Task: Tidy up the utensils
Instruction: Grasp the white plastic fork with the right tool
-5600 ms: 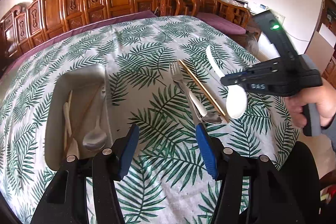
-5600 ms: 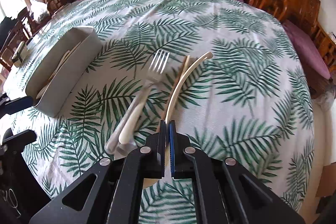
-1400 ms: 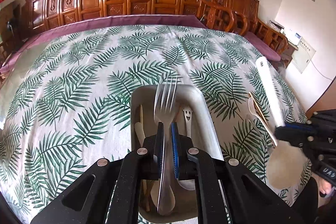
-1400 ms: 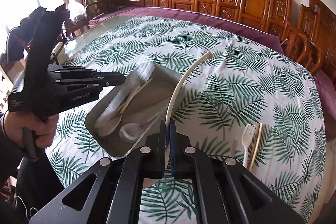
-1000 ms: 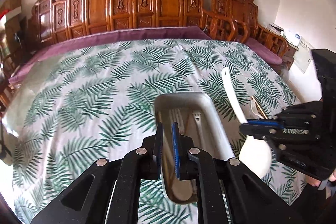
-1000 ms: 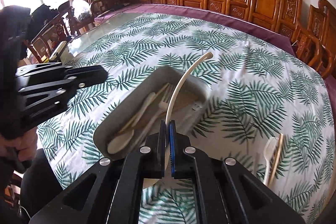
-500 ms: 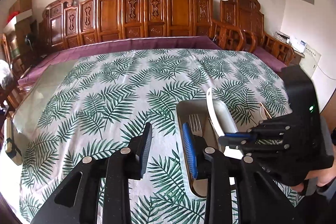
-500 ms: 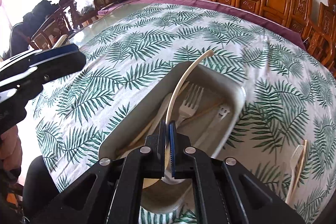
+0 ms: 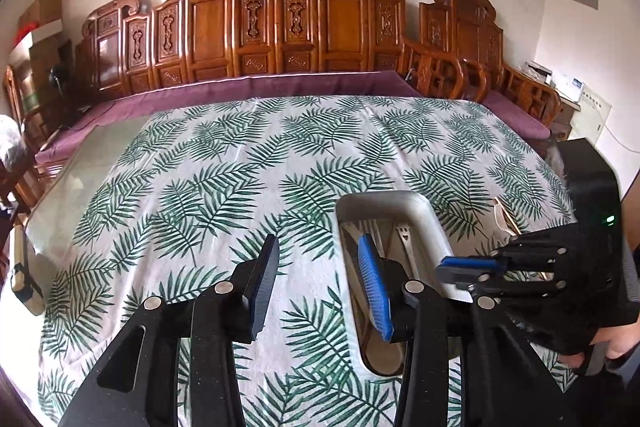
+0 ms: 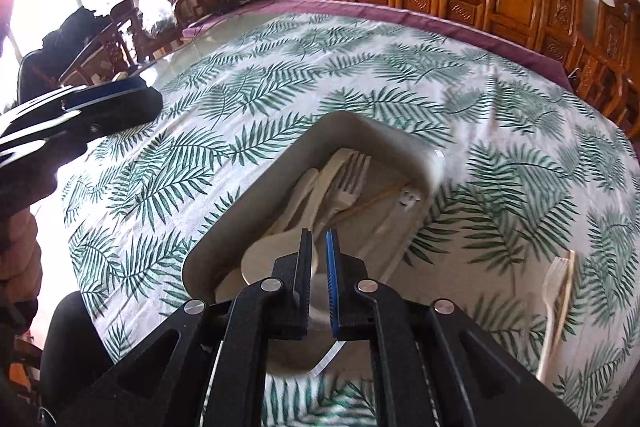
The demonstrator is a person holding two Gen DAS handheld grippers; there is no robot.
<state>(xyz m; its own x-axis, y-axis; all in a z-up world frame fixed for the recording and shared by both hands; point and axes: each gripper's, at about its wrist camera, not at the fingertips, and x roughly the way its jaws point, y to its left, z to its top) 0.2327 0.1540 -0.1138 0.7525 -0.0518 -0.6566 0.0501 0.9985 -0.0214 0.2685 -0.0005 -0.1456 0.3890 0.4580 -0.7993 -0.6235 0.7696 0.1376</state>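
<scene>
A grey utensil tray [image 10: 312, 143] lies on the leaf-print tablecloth and holds a metal fork [image 10: 344, 187], pale spoons, a large cream ladle [image 10: 276, 259] and a chopstick. My right gripper [image 10: 318, 255] hovers over the tray's near end, its jaws slightly apart and empty, the ladle lying in the tray below. In the left wrist view the tray [image 9: 434, 227] is at right. My left gripper [image 9: 320, 279] is open and empty, just left of the tray above the cloth. The right gripper [image 9: 460, 269] also shows there over the tray.
A white plastic fork [image 10: 554, 287] and a chopstick [image 10: 566, 291] lie on the cloth to the right of the tray. Carved wooden chairs ring the round table's far edge. A glass edge of the table [image 9: 60, 187] shows at left.
My right gripper has opened and let the cream ladle drop into the tray. My left gripper has opened wider and drawn back to the left of the tray.
</scene>
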